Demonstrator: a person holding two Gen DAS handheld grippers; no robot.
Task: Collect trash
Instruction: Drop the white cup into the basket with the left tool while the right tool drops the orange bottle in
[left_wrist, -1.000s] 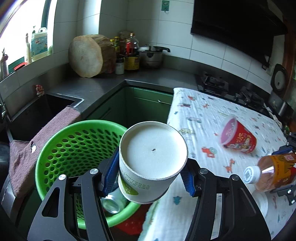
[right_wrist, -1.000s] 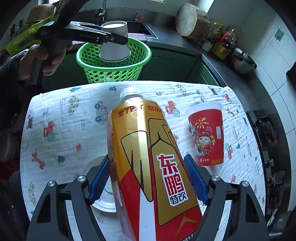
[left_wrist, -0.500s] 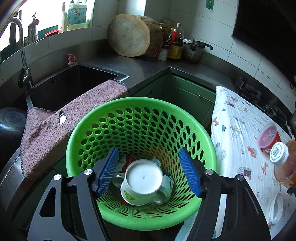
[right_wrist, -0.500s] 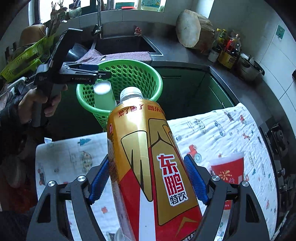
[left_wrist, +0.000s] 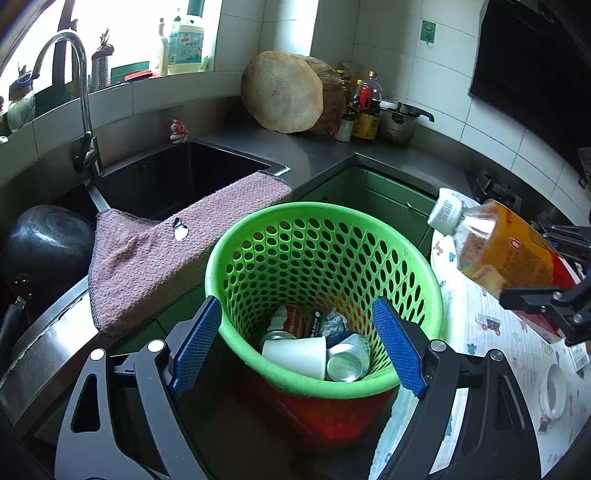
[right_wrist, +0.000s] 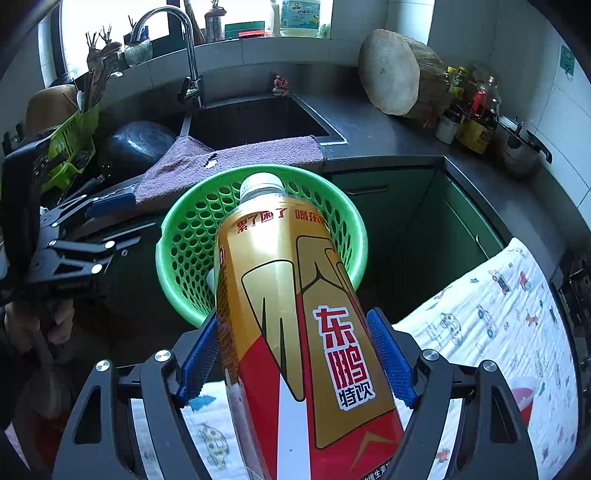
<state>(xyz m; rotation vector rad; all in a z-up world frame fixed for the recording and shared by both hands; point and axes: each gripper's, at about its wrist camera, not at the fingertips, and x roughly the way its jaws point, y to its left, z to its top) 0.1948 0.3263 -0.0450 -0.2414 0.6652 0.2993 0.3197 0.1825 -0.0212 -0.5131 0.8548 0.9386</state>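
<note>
A white paper cup (left_wrist: 295, 354) lies on its side among crushed cans (left_wrist: 347, 362) inside the green basket (left_wrist: 406, 258); my gold-and-red drink bottle (right_wrist: 295, 314) tilts cap-first over the basket's rim.

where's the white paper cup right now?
Left wrist view: the white paper cup lies on its side at the bottom of the green basket, beside a silver can, below the open left tool.

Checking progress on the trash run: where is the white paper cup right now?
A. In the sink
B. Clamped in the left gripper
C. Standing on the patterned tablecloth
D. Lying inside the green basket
D: the white paper cup lies on its side among cans inside the green basket, while the left gripper stands open and empty.
</note>
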